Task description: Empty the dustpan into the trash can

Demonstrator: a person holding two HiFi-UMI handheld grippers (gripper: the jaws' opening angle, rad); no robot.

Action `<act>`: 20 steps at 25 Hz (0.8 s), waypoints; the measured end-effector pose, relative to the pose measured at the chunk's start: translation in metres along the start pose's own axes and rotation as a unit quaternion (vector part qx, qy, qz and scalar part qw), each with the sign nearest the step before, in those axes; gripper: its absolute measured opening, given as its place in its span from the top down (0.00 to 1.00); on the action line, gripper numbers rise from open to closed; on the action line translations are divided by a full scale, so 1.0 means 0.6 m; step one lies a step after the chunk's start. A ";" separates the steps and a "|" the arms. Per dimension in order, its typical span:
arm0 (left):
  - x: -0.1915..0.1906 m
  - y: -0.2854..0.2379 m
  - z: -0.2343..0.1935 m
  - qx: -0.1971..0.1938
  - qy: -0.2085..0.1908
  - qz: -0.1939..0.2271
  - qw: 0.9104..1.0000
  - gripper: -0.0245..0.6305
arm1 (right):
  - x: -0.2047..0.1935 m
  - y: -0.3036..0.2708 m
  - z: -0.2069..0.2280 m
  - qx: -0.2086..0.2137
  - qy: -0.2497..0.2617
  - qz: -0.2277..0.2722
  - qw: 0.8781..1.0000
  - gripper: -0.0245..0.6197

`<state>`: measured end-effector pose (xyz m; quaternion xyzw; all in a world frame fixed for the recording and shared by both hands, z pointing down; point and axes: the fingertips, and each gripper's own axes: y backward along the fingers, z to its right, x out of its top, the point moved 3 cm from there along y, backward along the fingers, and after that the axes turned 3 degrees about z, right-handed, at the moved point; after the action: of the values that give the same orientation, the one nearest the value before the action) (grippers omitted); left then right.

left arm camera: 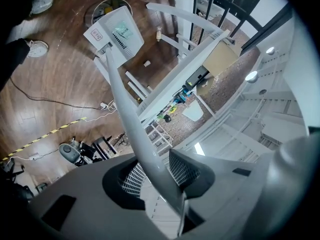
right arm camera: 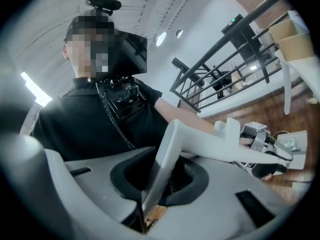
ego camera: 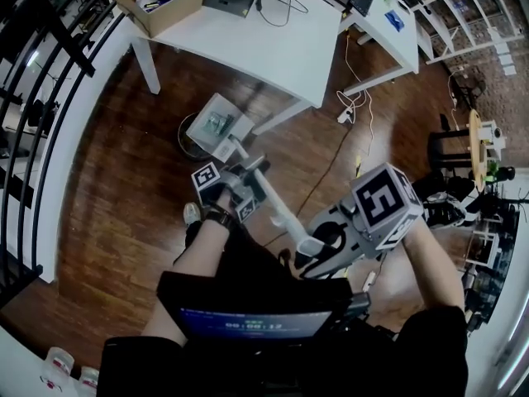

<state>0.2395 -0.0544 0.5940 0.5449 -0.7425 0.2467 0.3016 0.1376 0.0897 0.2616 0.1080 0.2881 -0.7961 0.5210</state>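
The dustpan [ego camera: 216, 127] hangs partly over the trash can [ego camera: 183, 135] beside the white table [ego camera: 281, 48], its handle [ego camera: 277, 211] clamped midway by the left gripper [left arm camera: 152, 170] and at the near end by the right gripper [right arm camera: 161, 171], so if the handle twists in either grip, litter could miss the can.

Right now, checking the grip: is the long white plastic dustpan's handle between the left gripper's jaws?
Yes, the left gripper grips the white dustpan handle between its jaws.

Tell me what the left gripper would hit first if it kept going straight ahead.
Probably the white table, whose frame lies ahead of the left gripper. The dustpan it grips slants off sideways. Depth is unclear.
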 end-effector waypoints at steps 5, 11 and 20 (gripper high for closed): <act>-0.007 -0.023 0.000 -0.005 -0.001 0.005 1.000 0.76 | -0.005 0.012 0.000 0.017 0.001 -0.038 0.999 0.86; -0.007 -0.043 0.002 -0.018 0.005 0.017 1.000 0.76 | -0.012 0.029 0.007 0.025 0.000 -0.070 0.997 0.86; 0.005 -0.046 0.002 -0.032 0.016 0.036 0.999 0.77 | -0.012 0.031 0.020 0.036 -0.004 -0.100 0.994 0.86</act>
<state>0.2651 -0.0649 0.5963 0.5038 -0.7643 0.2420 0.3218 0.1590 0.0831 0.2684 0.0944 0.2670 -0.8543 0.4358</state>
